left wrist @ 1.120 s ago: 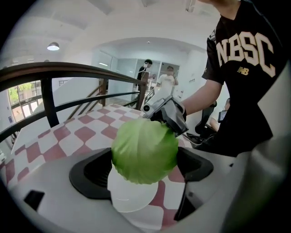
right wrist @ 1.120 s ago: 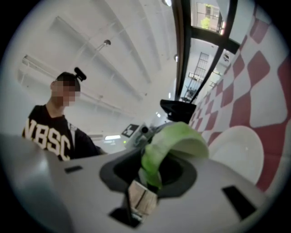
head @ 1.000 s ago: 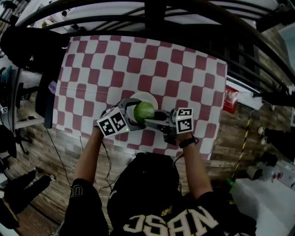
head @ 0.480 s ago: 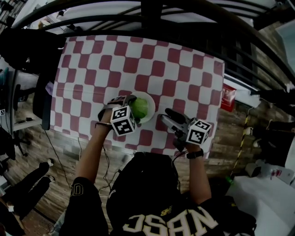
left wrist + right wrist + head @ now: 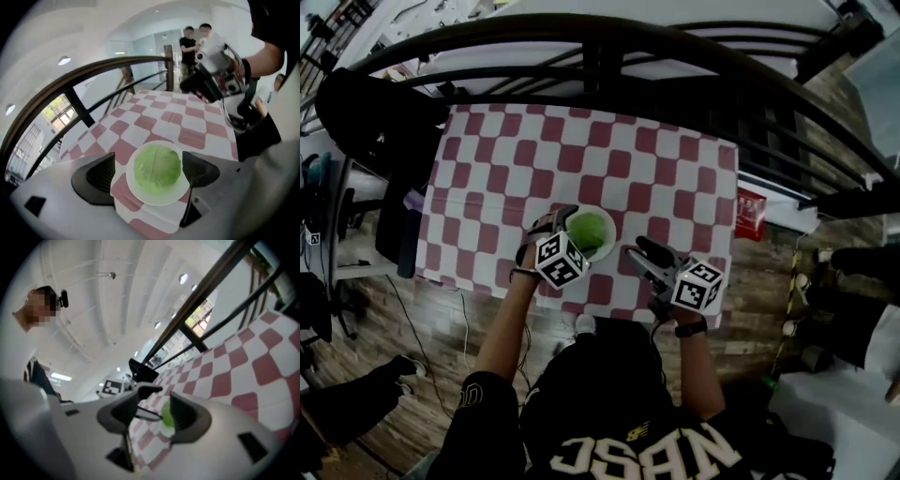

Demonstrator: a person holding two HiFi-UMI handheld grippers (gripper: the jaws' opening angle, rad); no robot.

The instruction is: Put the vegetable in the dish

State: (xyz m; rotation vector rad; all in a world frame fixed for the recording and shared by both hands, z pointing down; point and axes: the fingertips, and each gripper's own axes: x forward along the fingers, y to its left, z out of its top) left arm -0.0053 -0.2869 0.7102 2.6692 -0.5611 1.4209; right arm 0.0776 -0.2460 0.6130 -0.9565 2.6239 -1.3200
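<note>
Left gripper [image 5: 558,225] hovers over the dish, jaws apart, gripping nothing. One white dish [image 5: 606,221] sits near the table's [image 5: 656,178] front edge, with one green vegetable [image 5: 589,231] in it. Open checked cloth runs back to the railing. Right gripper [image 5: 639,253] is just right of the dish, jaws wide, empty. One red box [image 5: 751,208] is at the right edge, print unreadable.
</note>
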